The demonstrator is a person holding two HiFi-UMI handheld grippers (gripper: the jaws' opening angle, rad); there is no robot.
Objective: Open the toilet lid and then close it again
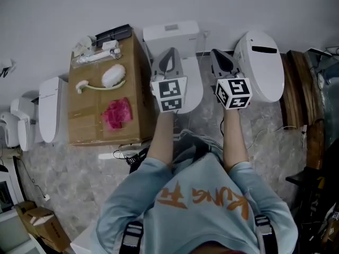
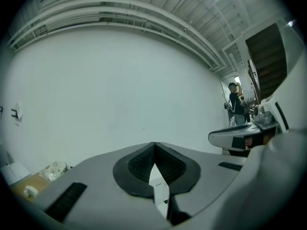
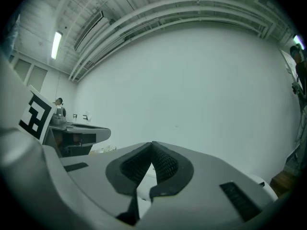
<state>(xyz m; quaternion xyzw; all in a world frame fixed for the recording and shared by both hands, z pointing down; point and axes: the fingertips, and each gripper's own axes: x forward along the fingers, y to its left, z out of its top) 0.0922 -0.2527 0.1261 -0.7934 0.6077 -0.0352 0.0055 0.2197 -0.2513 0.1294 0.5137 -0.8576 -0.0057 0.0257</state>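
The white toilet stands against the wall, with its tank point(image 1: 170, 36) at the top and its lid point(image 1: 195, 86) lying down, partly hidden by my grippers. My left gripper point(image 1: 170, 51) is held high over the tank and lid, shut and empty. My right gripper point(image 1: 219, 53) hangs beside it to the right, also shut with nothing in it. In the left gripper view my left gripper point(image 2: 154, 146) points level at the bare white wall, its jaws meeting at the tip. The right gripper view shows my right gripper point(image 3: 152, 145) the same way, jaws together.
A cardboard box point(image 1: 90, 115) left of the toilet carries a pink cloth point(image 1: 117, 114) and white fittings. A second white toilet point(image 1: 262, 67) stands at the right, more white units point(image 1: 50, 110) at the far left. Wooden boards point(image 1: 296, 89) lean at the right. A person point(image 2: 236, 104) stands far off.
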